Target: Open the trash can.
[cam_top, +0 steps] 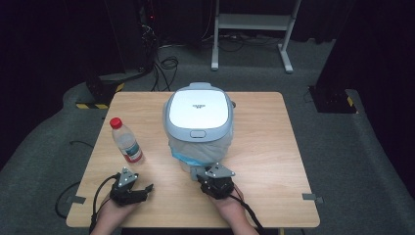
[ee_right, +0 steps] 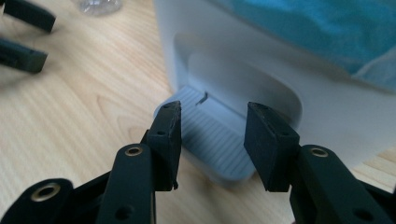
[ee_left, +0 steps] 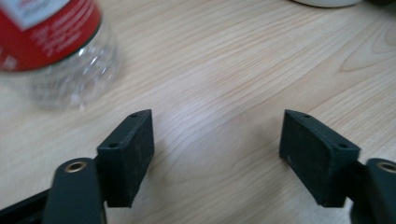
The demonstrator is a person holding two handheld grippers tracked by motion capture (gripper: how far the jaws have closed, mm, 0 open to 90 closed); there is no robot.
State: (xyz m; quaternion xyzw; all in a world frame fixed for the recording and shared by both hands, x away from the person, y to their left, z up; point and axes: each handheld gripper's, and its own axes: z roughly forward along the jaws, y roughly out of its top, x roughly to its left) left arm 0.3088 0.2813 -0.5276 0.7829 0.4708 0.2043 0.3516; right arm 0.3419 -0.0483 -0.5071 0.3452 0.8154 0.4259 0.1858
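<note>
The right gripper (cam_top: 216, 182) stood at the near foot of the pedal bin (cam_top: 197, 122), which sat upright at the middle of the counter (cam_top: 274, 161). In the right gripper view, its jaws were released and part-way apart, one on each side of the grey ribbed foot pedal (ee_right: 212, 140) that projected toward them from a recess in the bin's base. The pedal lay directly ahead of and slightly below the jaw tips, its long axis running away from the gripper into the bin. Contact between jaws and pedal could not be confirmed; they appeared just above it.

The right gripper was plainly the nearer one to the pedal. The left gripper (cam_top: 128, 188) rested well to the left, near the counter's front edge, jaws released and wide apart with bare wood between them. A plastic bottle (cam_top: 126, 140) with a red cap and red label stood just beyond it, untouched.

The bin was white with a pale grey-blue collar, lid closed, front latch visible. A translucent liner with a blue edge (cam_top: 188, 157) hung out below the collar on the near side, above the pedal.
</note>
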